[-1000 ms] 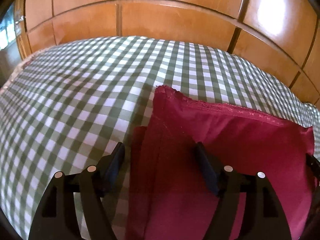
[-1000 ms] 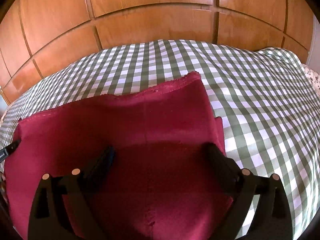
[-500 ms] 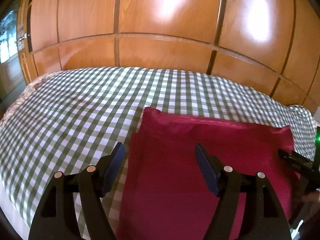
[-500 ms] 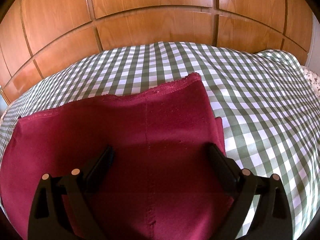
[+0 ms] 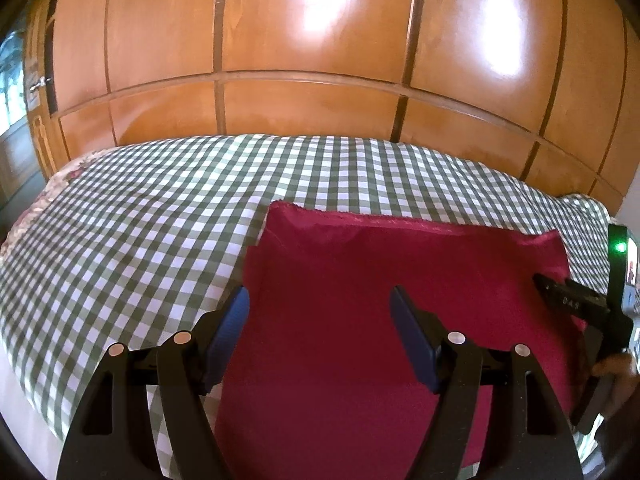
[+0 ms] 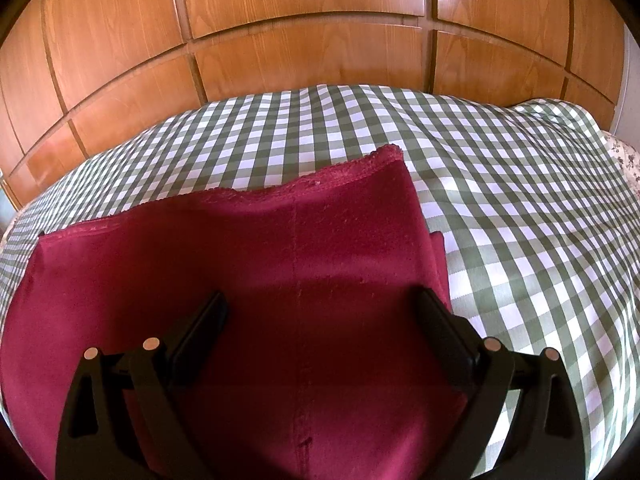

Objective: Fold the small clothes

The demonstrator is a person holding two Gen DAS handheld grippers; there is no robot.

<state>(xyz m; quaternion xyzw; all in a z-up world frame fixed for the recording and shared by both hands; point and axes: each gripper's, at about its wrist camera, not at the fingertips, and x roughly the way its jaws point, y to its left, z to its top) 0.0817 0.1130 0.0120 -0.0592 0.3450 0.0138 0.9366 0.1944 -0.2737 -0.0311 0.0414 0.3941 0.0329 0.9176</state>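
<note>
while both sets of jaws stand apart and empty, the left gripper (image 5: 320,332) has drawn back and up from the dark red, folded knit garment (image 5: 392,320) — a fold looks finished. the right gripper (image 6: 320,324) hovers over it on the green-and-white checked bedcover (image 5: 140,220), polished wooden wardrobe panels (image 5: 312,112) beyond.

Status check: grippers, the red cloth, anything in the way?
Left gripper and right gripper: jaws open, holding nothing. Red garment flat on checked bedspread. Nothing in the way.
</note>
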